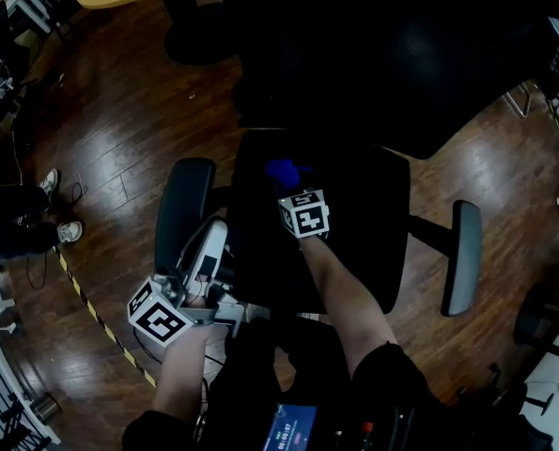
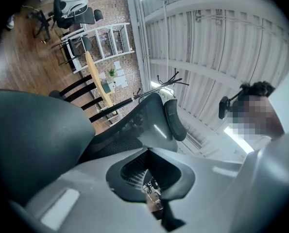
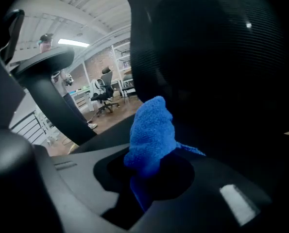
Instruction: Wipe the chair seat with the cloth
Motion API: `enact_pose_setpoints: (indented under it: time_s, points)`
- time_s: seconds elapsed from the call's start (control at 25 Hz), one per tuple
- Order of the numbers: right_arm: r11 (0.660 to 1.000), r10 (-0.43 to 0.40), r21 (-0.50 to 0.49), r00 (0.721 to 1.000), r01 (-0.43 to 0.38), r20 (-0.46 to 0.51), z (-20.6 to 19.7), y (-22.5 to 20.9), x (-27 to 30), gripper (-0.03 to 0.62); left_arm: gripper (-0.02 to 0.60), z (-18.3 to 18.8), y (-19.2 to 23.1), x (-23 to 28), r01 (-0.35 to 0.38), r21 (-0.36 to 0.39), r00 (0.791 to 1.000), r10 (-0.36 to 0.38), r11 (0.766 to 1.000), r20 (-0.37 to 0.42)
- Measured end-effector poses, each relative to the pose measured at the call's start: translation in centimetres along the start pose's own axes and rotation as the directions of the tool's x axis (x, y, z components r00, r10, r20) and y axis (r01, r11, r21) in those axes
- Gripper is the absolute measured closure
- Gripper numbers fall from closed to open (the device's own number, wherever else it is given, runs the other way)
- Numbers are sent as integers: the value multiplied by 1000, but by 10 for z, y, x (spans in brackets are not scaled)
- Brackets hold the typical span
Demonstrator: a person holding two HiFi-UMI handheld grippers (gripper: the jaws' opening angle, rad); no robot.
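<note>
Blue cloth (image 1: 281, 171) at the rear of the black chair seat (image 1: 364, 238)
The right gripper (image 1: 288, 191) has its jaws clamped on the cloth; the left gripper (image 1: 213, 238), its jaws together with nothing between them, is just beside the chair's armrest (image 1: 182, 209)

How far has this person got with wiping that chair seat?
Done: the cloth is picked up. The right claw is shut on the blue cloth. In hand: the cloth sits over the back of the black seat; I can't tell whether it touches. Left: the wiping itself, since nothing shows any part wiped. The left claw is shut on nothing, beside the armrest.
</note>
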State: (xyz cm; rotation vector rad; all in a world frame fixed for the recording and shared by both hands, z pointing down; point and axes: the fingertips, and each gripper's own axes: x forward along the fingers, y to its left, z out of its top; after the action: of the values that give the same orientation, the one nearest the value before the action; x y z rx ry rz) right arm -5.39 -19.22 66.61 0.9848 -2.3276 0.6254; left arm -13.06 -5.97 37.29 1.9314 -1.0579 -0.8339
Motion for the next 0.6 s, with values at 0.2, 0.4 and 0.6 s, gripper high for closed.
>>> enact_pose_setpoints:
  time_s: [0.2,0.4,0.6]
  points:
    - [973,-231,3,971,231,-70,-43,-106,-79,517,589,1,2,1,-6,-7,1000,6,1000,-2]
    - [896,-431,72,897,438,-102,-83,-200,-182,517,589,-1,3,4,-14,-6,1000,14,1000,2]
    - [877,-455,130,886,463,-90,-90,-216,-206,517,589,-1,4,3,-16,-1,1000,16,1000,-2]
